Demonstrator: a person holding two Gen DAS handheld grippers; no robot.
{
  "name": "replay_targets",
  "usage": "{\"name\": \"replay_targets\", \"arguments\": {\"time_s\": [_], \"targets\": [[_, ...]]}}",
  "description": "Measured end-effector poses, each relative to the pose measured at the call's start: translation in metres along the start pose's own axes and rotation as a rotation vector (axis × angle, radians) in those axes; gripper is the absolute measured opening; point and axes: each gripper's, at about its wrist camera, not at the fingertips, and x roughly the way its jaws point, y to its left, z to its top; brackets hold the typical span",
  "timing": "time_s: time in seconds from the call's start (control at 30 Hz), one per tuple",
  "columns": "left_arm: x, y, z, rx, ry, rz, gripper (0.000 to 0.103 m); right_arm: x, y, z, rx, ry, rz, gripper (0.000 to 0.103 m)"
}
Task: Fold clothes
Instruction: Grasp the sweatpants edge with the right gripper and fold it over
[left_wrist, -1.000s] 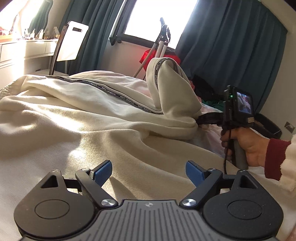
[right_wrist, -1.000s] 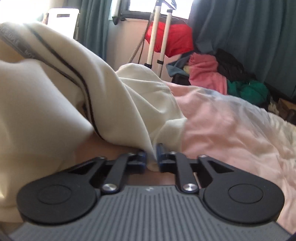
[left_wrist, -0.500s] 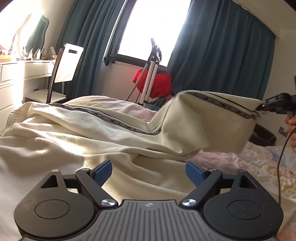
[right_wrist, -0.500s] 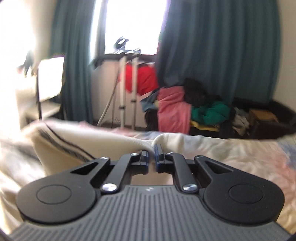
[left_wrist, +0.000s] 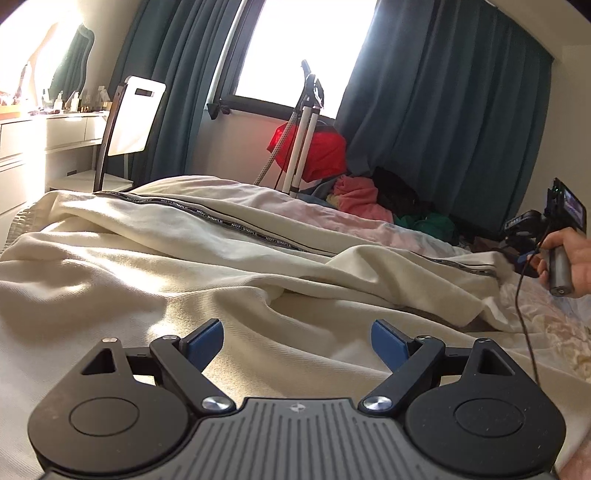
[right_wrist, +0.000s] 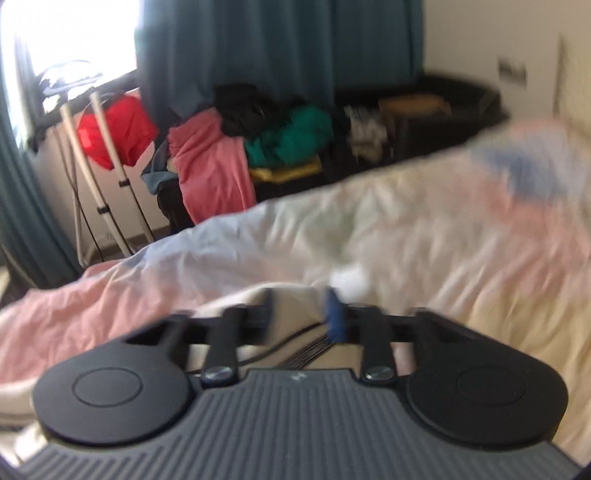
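right gripper (right_wrist: 301, 314) jaws have just been opening, cream garment (left_wrist: 221, 266) hem loose between them at the bed's (right_wrist: 461, 258) right edge, stretched for folding. left gripper (left_wrist: 297, 341) spread, empty.

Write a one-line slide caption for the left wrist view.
Open left tongs hover above cream trousers with a black lettered stripe spread across the bed; right tongs at their far end.

We see daylight glare blown out at the window (left_wrist: 295, 51); sun patches and soft shadows cross the cream garment (left_wrist: 147, 251). The right wrist view is motion-blurred; edges bow.
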Motion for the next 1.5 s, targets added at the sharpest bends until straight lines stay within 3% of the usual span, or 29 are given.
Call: {"name": "replay_targets", "arguments": {"time_s": [0.03, 0.17, 0.27, 0.37, 0.47, 0.67, 0.8, 0.93, 1.0, 1.03, 1.07, 1.1, 1.23, 1.33, 1.43, 1.5], "targets": [[0.002, -0.001, -0.001, 0.008, 0.002, -0.002, 0.089, -0.001, -0.002, -0.009, 0.017, -0.016, 0.004, 0.072], [0.007, 0.0, -0.003, 0.006, 0.018, -0.012, 0.089, -0.022, -0.024, -0.047, 0.148, -0.025, 0.089, 0.072], [0.004, 0.0, -0.004, 0.003, 0.019, -0.021, 0.089, -0.05, -0.057, -0.086, 0.399, 0.013, 0.224, 0.074], [-0.003, -0.003, -0.006, 0.015, 0.012, -0.018, 0.089, -0.06, -0.087, -0.133, 0.661, 0.121, 0.378, 0.075], [-0.013, -0.005, -0.008, 0.009, 0.012, -0.016, 0.089, -0.051, -0.09, -0.161, 0.733, 0.24, 0.449, 0.074], [-0.024, -0.005, -0.01, -0.092, 0.049, -0.026, 0.089, -0.023, -0.05, -0.166, 0.687, 0.342, 0.571, 0.074], [-0.02, -0.006, -0.01, -0.087, 0.02, 0.009, 0.089, -0.007, -0.052, -0.164, 0.727, 0.271, 0.584, 0.072], [-0.006, 0.002, -0.012, -0.122, 0.034, 0.037, 0.089, 0.006, -0.083, -0.152, 0.794, 0.122, 0.476, 0.064], [0.002, 0.006, -0.013, -0.144, 0.061, 0.039, 0.089, 0.018, -0.098, -0.147, 0.829, 0.082, 0.402, 0.05], [0.004, 0.007, -0.013, -0.145, 0.065, 0.041, 0.089, 0.024, -0.103, -0.144, 0.839, 0.072, 0.357, 0.036], [0.005, 0.007, -0.013, -0.146, 0.069, 0.044, 0.089, 0.031, -0.108, -0.141, 0.847, 0.065, 0.309, 0.016], [0.007, 0.007, -0.014, -0.147, 0.073, 0.046, 0.089, 0.036, -0.112, -0.136, 0.837, 0.064, 0.261, 0.008], [0.006, 0.005, -0.009, -0.15, 0.058, 0.035, 0.089, 0.045, -0.115, -0.099, 0.723, 0.047, 0.168, 0.006], [-0.001, 0.0, -0.004, -0.132, 0.031, 0.017, 0.089, 0.043, -0.122, -0.052, 0.66, 0.044, 0.211, 0.006], [-0.01, -0.008, 0.001, -0.089, -0.009, -0.002, 0.089, 0.02, -0.132, -0.01, 0.564, -0.087, 0.263, 0.006], [-0.015, -0.012, 0.003, -0.063, -0.028, -0.011, 0.089, 0.01, -0.133, -0.003, 0.449, -0.136, 0.242, 0.006]]}}
